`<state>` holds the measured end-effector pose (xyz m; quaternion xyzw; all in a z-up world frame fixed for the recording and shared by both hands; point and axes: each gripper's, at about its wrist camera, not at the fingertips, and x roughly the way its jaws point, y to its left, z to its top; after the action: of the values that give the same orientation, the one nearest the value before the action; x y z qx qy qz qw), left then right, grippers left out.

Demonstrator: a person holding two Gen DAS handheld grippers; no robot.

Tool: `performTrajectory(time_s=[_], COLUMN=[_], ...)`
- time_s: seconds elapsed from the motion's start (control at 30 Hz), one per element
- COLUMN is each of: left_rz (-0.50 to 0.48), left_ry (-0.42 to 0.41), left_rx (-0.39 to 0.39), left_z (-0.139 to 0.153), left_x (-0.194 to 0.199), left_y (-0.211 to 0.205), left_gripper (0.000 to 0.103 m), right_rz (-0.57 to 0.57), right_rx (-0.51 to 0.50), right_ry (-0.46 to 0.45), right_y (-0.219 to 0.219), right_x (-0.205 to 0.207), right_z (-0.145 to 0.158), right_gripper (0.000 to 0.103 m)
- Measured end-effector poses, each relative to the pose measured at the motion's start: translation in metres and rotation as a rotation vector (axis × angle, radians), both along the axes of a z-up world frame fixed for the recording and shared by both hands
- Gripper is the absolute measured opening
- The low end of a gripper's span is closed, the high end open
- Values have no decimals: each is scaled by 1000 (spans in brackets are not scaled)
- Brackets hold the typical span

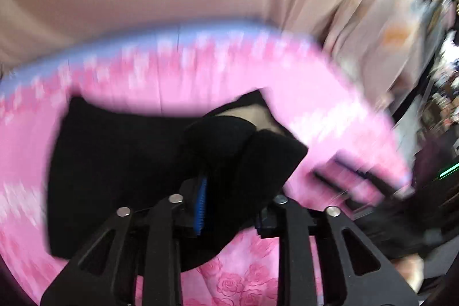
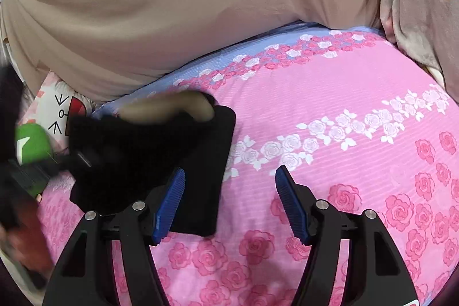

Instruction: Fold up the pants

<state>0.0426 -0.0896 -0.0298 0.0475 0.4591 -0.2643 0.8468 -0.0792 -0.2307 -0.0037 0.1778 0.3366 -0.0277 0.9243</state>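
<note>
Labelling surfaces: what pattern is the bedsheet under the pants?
Pink bedsheet with a rose print, white-rose band and blue edge; black pants lie on it. Clearest in the right wrist view.

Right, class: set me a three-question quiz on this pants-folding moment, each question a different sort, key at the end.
1. True or false: the right gripper stands open, holding nothing.
2. Which gripper holds the black pants: A left, B right, C both?
3. Fill in: the pants lie on a pink bedsheet printed with ____.

Key: 1 true. 2 A, the left gripper is shut on the cloth. 3 roses.
</note>
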Motion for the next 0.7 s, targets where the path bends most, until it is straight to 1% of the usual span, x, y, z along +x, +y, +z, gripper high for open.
performTrajectory(time_s=[0.03,0.07,0.1,0.13,0.2,0.23,0.27,0.33,0.37,0.4,0.43,0.5,0.57,0.6,0.63,0.67,0.7], left_rz=[6,10,18,34,78,100,128,186,208,245,285,379,433,464,478,496,502], left_ry=[27,37,13,-17,-82,-112,-139,-165,-163,-162,-165,-167,-160,-162,-162,-153,-154], left_rx=[10,-8,-27,-33,-79,-111,-139,-205,-219,-217,-204,-158,-119,-85,-64,-34,-18], left_z=[-11,-14,-7,3,29,41,50,67,71,71,69,58,48,42,36,29,26], left_x=[-1,-4,-10,-14,-20,-20,-21,-24,-25,-20,-17,-8,-2,1,4,9,11], left_y=[1,7,17,30,58,74,90,121,135,148,156,175,188,194,198,203,205], left_gripper=[28,32,40,47,72,79,91,93,93,93,93,93,93,93,93,93,93], right_rz=[-3,-3,-4,1,19,37,56,123,152,200,222,215,217,193,186,194,204], right_rx=[14,17,17,16,26,54,85,181,218,275,298,283,211,163,112,79,59], right_ry=[4,6,7,4,-10,-18,-23,-26,-23,-14,-2,31,85,113,129,133,134], right_y=[-5,-8,-12,-13,-15,-15,-15,-11,-10,-6,-4,3,14,18,24,30,35], right_x=[-2,-3,-5,-7,-8,-6,-3,9,15,26,33,49,69,78,88,95,100], right_z=[-2,-3,-2,-1,1,3,3,4,3,1,-2,-9,-18,-22,-25,-24,-18], right_gripper=[64,64,64,64,66,67,68,69,70,70,70,70,71,68,43,32,28])
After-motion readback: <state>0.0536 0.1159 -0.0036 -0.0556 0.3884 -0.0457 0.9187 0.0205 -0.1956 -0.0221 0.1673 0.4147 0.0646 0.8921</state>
